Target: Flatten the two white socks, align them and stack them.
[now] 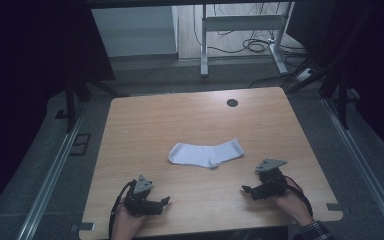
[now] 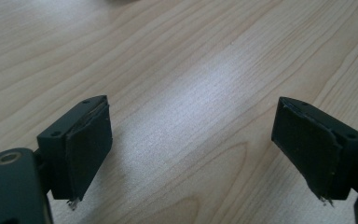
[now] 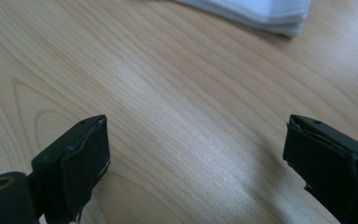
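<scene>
Sock (image 1: 206,154) flat on table (image 1: 145,120) | left tongs (image 1: 164,201) agape | right tongs (image 1: 246,189) agape

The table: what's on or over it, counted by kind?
White sock: 1
Hand-held grippers: 2, the left gripper and the right gripper, both with jaws open and holding nothing
Round dark hole in the table: 1
Total: 4

A lab or test room: a bare wooden counter (image 1: 180,120) on grey floor, metal rails (image 1: 50,175) along both sides, dark curtains (image 1: 25,65) around, loose cables (image 1: 255,45) under a metal-framed desk (image 1: 240,25) behind.
</scene>
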Available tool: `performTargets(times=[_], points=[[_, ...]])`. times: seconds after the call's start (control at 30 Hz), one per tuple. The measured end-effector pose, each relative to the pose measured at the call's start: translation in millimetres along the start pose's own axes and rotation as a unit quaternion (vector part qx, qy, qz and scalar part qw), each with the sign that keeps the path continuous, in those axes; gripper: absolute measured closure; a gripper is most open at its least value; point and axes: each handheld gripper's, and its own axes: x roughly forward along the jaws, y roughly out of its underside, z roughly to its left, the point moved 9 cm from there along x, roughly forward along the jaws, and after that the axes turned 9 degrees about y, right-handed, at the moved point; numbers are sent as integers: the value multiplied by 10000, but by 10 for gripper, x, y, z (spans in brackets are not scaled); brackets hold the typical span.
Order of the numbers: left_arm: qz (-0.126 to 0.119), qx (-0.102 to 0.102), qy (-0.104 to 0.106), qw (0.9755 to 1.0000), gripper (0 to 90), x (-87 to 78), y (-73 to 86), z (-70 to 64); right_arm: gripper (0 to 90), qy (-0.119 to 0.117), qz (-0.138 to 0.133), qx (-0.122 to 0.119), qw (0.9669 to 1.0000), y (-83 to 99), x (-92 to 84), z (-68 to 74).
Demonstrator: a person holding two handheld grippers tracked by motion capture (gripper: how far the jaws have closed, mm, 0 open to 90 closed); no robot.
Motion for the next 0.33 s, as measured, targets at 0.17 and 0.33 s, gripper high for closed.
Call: performTargets(times=[0.17,0.33], points=[[131,173,-111,9997,120,48,30,-9,31,-61,-72,77,9999,27,48,1],[149,183,-102,9997,116,47,34,-9,26,25,-233,200,9995,28,61,-3]])
